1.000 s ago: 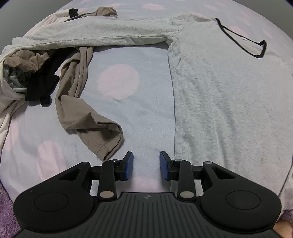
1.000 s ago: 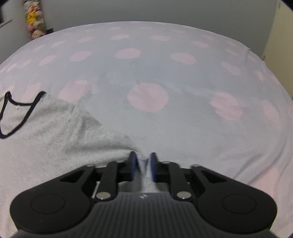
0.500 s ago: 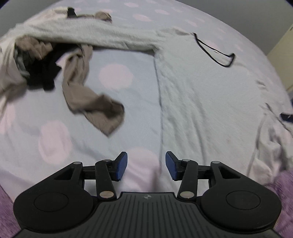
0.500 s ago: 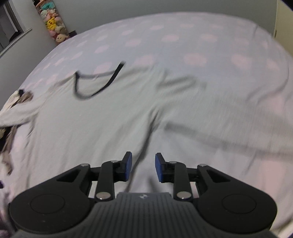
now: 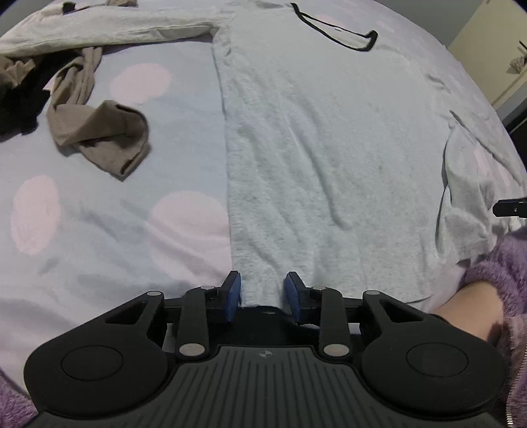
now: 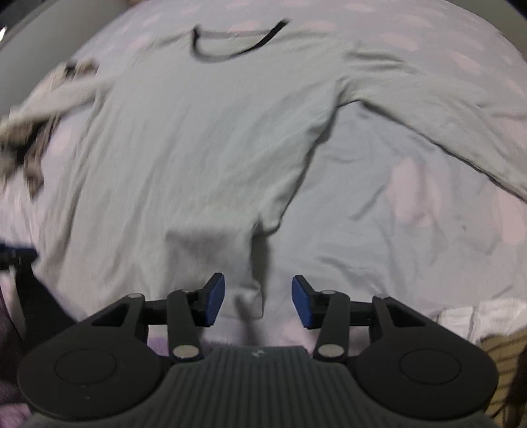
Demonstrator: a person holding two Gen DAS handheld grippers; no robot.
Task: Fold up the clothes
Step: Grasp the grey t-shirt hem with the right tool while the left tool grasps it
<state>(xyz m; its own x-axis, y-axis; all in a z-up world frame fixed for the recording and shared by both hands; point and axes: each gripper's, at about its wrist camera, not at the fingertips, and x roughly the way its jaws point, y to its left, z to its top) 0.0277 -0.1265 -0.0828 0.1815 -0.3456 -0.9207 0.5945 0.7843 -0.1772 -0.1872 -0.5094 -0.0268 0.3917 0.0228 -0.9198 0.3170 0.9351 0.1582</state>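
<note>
Fingers of my left gripper (image 5: 263,296) closing round the grey long-sleeved top's (image 5: 329,148) hem corner, right gripper (image 6: 258,301) opening over its other corner: pinch both evenly at that hem.

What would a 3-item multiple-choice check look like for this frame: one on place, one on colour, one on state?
1. Where does the brown garment lie relative to the grey long-sleeved shirt in the left wrist view?
A. On top of its chest
B. To its left, on the bedspread
C. Under its hem

2. What colour is the trim on the shirt's neckline?
A. Black
B. Red
C. White

3. How do the left gripper's pads stand at the shirt's hem corner?
A. Clamped flat together with nothing between
B. Apart, with the hem between them
C. Out of view

Answers:
1 B: the brown garment rests on the dotted bedspread, apart from the shirt's left edge.
2 A: a dark black band outlines the neck opening.
3 B: a gap shows between the blue pads, with grey fabric lying in it; they have just been closing.
</note>
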